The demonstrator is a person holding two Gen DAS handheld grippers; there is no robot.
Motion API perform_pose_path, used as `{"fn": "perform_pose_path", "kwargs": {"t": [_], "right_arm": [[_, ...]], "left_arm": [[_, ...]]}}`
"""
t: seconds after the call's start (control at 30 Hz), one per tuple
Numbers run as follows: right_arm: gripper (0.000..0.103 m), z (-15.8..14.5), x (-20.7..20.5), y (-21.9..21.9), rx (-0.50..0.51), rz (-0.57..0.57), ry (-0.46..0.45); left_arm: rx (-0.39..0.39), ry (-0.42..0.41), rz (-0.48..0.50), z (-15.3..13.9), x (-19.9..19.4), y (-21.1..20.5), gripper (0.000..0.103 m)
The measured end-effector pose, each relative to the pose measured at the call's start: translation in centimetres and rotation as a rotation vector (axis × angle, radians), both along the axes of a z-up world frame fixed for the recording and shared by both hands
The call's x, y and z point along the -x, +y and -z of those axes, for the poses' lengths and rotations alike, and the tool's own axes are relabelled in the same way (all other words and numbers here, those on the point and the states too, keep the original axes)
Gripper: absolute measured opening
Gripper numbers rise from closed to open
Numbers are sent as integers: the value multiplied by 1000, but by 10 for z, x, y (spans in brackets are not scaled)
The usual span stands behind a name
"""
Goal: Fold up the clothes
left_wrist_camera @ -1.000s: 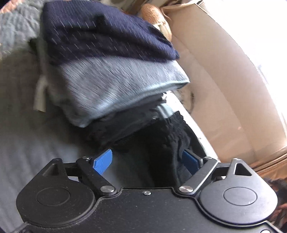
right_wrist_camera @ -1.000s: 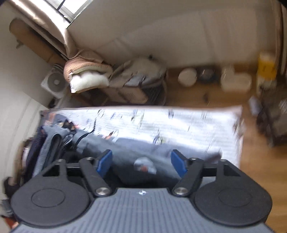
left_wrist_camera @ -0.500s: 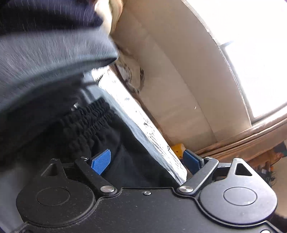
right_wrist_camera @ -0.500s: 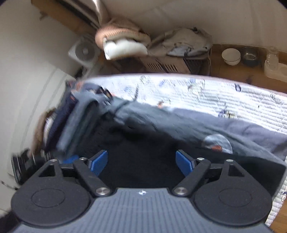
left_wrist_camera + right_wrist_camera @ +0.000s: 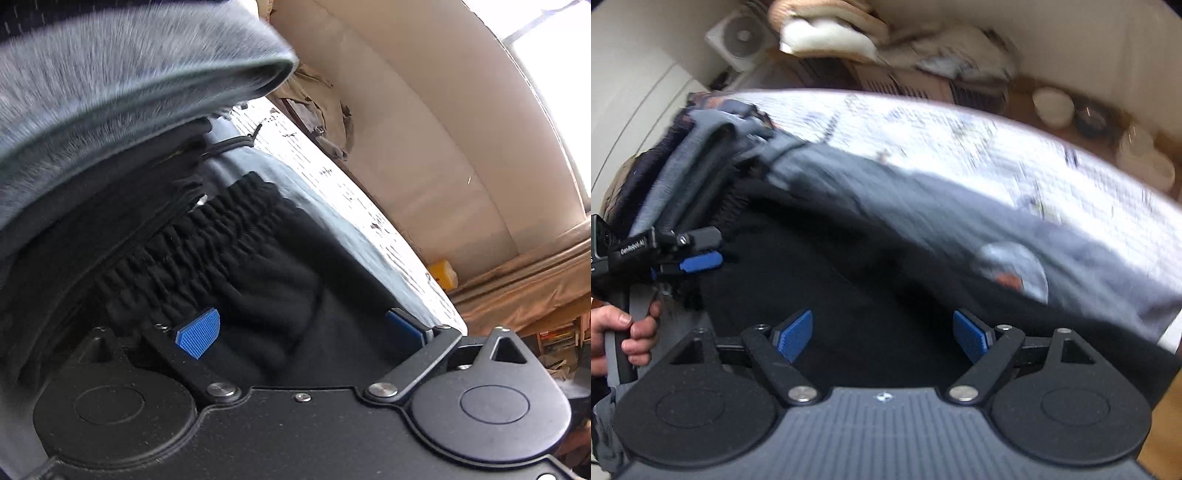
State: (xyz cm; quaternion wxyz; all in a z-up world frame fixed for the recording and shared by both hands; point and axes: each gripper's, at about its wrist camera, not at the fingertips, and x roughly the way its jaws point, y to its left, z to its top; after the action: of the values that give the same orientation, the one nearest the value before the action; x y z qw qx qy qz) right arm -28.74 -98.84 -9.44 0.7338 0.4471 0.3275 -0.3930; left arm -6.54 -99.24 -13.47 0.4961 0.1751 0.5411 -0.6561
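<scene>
In the left wrist view, the left gripper fills the bottom of the frame with its jaws spread wide and nothing between them. Its blue ribbed pads hang just over a black garment with a gathered elastic waistband; whether the pads touch the cloth cannot be told. The waistband runs diagonally through the middle of the frame. Above it, in the upper left, looms the folded grey heathered garment, blurred, on top of a stack of folded clothes with darker layers below it. A white patterned quilted bed cover runs from centre toward the lower right, with a cream wall behind it.

In the right wrist view, the right gripper sits at the bottom centre, jaws likewise wide apart and empty, above the flat black cloth. At the left edge a hand grips the handle of the left gripper, whose blue pad is near the waistband end of the black garment. A grey garment with a round printed patch lies above the black one, across the white bed cover. The stack of folded clothes stands in the upper left.
</scene>
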Motion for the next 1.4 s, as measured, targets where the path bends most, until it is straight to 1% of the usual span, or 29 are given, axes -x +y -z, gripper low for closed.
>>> {"fn": "perform_pose_path", "kwargs": {"t": [0.07,0.17,0.27,0.37,0.43,0.5,0.63,0.7,0.8,0.93,1.0,1.07,1.13,1.23,1.27,1.4], "right_arm": [[86,-21,-10,1,26,-23,12],[90,-47,-25,7,41,-68,47],[90,-62,-36,13,29,-106,65],[90,-72,-34,21,6,-140,58],[90,-80,-29,26,7,-164,62],[90,-88,-22,29,-4,-186,75],[90,-112,7,30,-6,-192,10],[90,-127,19,31,-10,-198,-9],[91,-148,34,35,-8,-221,-24],[91,-162,44,43,-22,-265,-26],[91,-164,47,46,-23,-262,-21],[91,-165,48,50,-23,-234,-7],[91,-164,49,57,-14,-207,-3],[91,-163,52,71,3,-178,28],[91,-162,56,76,6,-158,42],[91,-159,85,96,-8,-24,78]], "left_arm": [[-36,-39,9,-14,8,5,97],[-59,-118,24,-44,12,30,101],[-84,-199,41,-68,26,46,102],[-134,-232,35,-86,42,56,102],[-146,-251,7,-103,50,70,103],[-128,-271,-45,-122,61,87,103],[-129,-312,-156,-149,85,114,103],[-152,-327,-193,-160,99,122,103],[-159,-348,-191,-172,108,126,103],[-159,-377,-174,-187,118,131,103],[-159,-392,-166,-195,123,133,103],[-158,-406,-158,-203,128,136,103],[-156,-420,-129,-205,126,139,103],[-148,-435,-85,-204,116,146,103],[-144,-432,-72,-205,112,149,103],[-139,-409,-5,-207,97,165,103]]}}
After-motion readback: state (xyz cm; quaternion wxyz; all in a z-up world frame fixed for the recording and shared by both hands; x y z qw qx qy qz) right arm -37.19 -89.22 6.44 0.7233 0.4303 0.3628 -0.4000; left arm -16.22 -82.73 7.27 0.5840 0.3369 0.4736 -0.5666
